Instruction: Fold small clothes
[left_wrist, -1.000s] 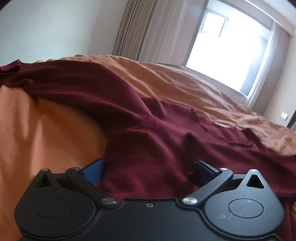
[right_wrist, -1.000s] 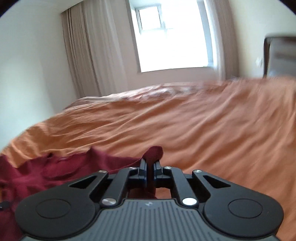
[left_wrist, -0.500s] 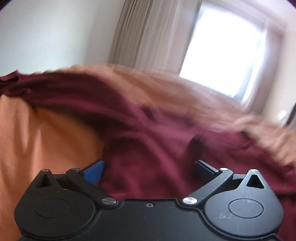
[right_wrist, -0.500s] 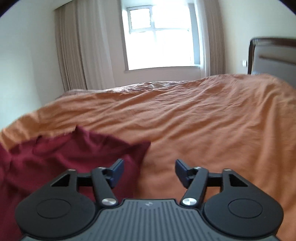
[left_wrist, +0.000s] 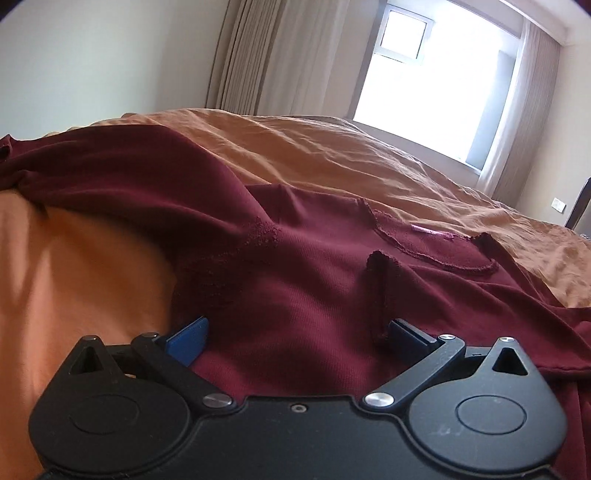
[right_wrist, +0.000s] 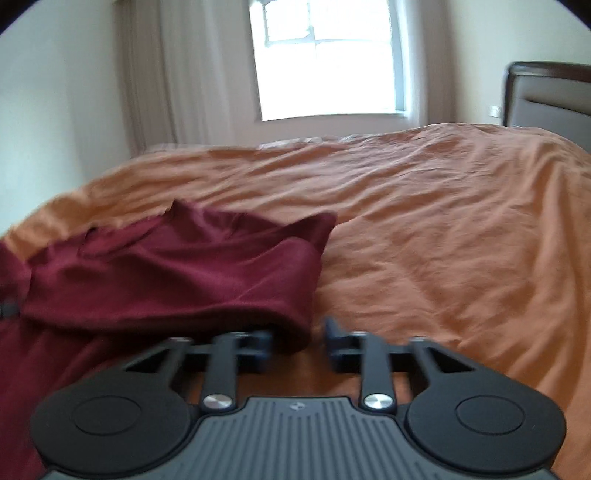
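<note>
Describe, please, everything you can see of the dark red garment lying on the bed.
The dark red garment is a soft knit top, spread crumpled on the orange bedcover. A round neckline with a pink label shows, and one sleeve trails away to the left in the left wrist view. In the right wrist view a part of it lies doubled over, its folded edge near the camera. The left tongs sit open over the cloth; the right tongs are open at the fold's corner, gripping nothing.

Bright window (right_wrist: 327, 62) with beige curtains (left_wrist: 258, 55); pale walls; orange bedspread (right_wrist: 443, 229); dark headboard (right_wrist: 550, 92).
</note>
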